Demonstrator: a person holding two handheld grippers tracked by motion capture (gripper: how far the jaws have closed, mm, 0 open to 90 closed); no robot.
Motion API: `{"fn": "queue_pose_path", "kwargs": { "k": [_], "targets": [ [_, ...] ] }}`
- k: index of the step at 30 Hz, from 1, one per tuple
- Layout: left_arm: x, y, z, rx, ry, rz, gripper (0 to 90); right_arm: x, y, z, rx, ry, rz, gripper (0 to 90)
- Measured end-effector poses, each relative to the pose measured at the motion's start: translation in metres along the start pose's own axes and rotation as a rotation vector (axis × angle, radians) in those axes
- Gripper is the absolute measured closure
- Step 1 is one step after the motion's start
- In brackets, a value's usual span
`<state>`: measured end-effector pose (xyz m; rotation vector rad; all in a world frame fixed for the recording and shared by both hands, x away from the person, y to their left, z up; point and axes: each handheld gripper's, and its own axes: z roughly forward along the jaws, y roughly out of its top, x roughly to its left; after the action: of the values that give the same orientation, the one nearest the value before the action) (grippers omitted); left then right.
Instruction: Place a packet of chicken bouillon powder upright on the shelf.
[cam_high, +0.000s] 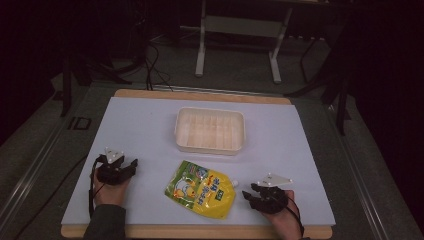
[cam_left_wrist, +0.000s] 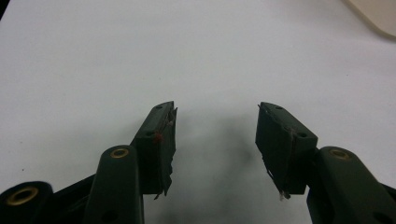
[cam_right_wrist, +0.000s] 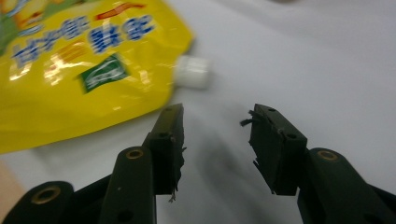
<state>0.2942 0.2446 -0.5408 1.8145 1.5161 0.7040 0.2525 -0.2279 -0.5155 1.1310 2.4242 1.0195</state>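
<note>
A yellow spouted pouch (cam_high: 201, 189) with green and blue print lies flat near the front middle of the white table, its white cap (cam_high: 234, 183) pointing right. In the right gripper view the pouch (cam_right_wrist: 70, 70) and its cap (cam_right_wrist: 193, 72) lie just ahead and left of the jaws. My right gripper (cam_high: 250, 192) rests on the table just right of the pouch, open and empty (cam_right_wrist: 215, 114). My left gripper (cam_high: 131, 164) rests at the front left, open with bare table between its jaws (cam_left_wrist: 215, 109). A cream plastic tray (cam_high: 210, 148) sits beyond the pouch, empty.
The white mat (cam_high: 140, 125) covers a wooden tabletop whose edge (cam_high: 200, 232) shows at the front. A corner of the tray (cam_left_wrist: 376, 16) shows at the top right of the left gripper view. A metal stand (cam_high: 237, 25) and cables lie on the dark floor behind.
</note>
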Motion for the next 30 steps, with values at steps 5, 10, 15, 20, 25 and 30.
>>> {"fn": "queue_pose_path", "kwargs": {
  "k": [5, 10, 15, 20, 25, 30],
  "targets": [
    [0.0, 0.0, 0.0, -0.001, 0.002, 0.0, 47.1, 0.016, -0.001, 0.002, 0.016, 0.029, -0.069, 56.9],
    [0.0, 0.0, 0.0, -0.004, 0.005, 0.0, 47.0, 0.027, -0.004, 0.003, 0.04, 0.05, -0.116, 63.7],
    [0.0, 0.0, 0.0, -0.006, 0.005, -0.001, 47.0, 0.039, -0.005, 0.007, 0.062, 0.069, -0.172, 61.5],
    [0.0, 0.0, 0.0, -0.007, 0.006, -0.001, 47.0, 0.042, -0.005, 0.006, 0.08, 0.042, -0.208, 55.4],
    [0.0, 0.0, -0.001, -0.01, 0.005, -0.008, 47.0, 0.046, -0.006, 0.008, 0.104, 0.053, -0.238, 53.6],
    [0.0, 0.0, -0.001, -0.011, 0.009, -0.004, 46.9, 0.05, 0.0, 0.014, 0.1, 0.043, -0.236, 50.7]
  ]
}}
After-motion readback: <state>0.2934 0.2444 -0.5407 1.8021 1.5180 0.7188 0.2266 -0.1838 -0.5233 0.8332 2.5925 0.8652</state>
